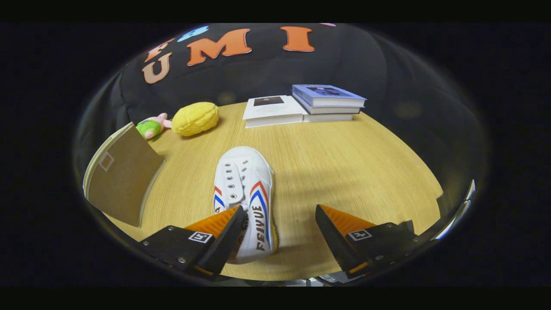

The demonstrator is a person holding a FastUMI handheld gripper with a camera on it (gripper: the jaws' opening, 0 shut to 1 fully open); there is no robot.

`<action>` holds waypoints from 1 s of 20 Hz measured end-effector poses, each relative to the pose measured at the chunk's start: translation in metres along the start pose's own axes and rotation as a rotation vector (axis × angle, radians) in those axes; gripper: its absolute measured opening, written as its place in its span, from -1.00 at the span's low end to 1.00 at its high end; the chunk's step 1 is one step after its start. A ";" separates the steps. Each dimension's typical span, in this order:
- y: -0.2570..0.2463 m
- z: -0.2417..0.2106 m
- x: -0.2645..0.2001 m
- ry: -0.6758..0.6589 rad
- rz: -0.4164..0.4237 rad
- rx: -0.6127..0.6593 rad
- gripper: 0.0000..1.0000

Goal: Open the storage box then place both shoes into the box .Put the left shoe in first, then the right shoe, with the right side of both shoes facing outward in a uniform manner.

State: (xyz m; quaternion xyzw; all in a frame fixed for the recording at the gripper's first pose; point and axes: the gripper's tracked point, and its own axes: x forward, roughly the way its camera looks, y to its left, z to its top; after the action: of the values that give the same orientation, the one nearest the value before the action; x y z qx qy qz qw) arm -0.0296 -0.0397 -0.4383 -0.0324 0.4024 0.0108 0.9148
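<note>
A white canvas shoe (246, 189) with red and blue stripes lies on the wooden table (344, 172), toe pointing away from me. Its heel end lies partly under the left finger (224, 234), while the right finger (333, 234) stands apart from it over bare table. My gripper (280, 219) is open, with nothing pressed between the fingers. To the left of the shoe a brown flap (122, 178) with a pale rim, apparently the storage box's raised lid, stands tilted. The box's inside is hidden.
Beyond the shoe, a yellow plush (196, 118) and a small pink and green toy (151, 126) lie at the table's far left. A flat white book (273, 111) and a stack of books (329, 102) sit at the back. Bare table stretches right of the shoe.
</note>
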 end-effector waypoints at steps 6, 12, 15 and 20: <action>0.018 -0.005 0.012 0.044 0.087 0.083 0.30; 0.016 0.005 0.010 -0.006 0.018 0.024 -0.99; 0.016 0.011 0.004 -0.016 0.021 0.059 -0.99; 0.030 0.028 -0.017 -0.053 0.047 0.136 -0.99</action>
State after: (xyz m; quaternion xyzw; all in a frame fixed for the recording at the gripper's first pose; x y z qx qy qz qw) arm -0.0216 -0.0080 -0.4080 0.0394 0.3786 0.0060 0.9247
